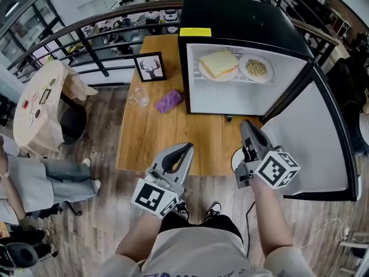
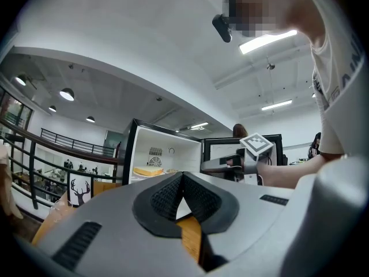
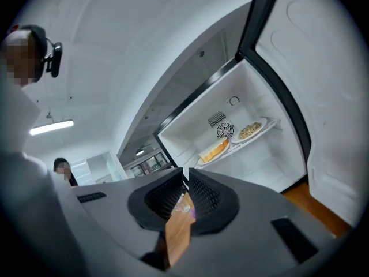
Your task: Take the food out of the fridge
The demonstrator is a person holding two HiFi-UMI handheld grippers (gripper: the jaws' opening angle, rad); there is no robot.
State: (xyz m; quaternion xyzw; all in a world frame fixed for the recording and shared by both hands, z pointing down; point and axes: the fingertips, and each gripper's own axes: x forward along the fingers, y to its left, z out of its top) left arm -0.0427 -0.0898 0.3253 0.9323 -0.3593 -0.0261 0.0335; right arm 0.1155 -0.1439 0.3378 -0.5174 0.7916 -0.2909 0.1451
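A black mini fridge stands open on the wooden table, its door swung out to the right. On its shelf sit a plate with a sandwich and a plate of noodles. My left gripper hovers over the table's near edge, jaws shut and holding nothing. My right gripper is in front of the fridge's lower opening, also shut and holding nothing. The right gripper view shows the sandwich and the noodles ahead, well beyond the gripper. In the left gripper view, the left gripper faces the sandwich.
On the table left of the fridge are a framed deer picture, a clear glass and a purple cloth. A railing runs behind. A seated person and a round table are at the far left.
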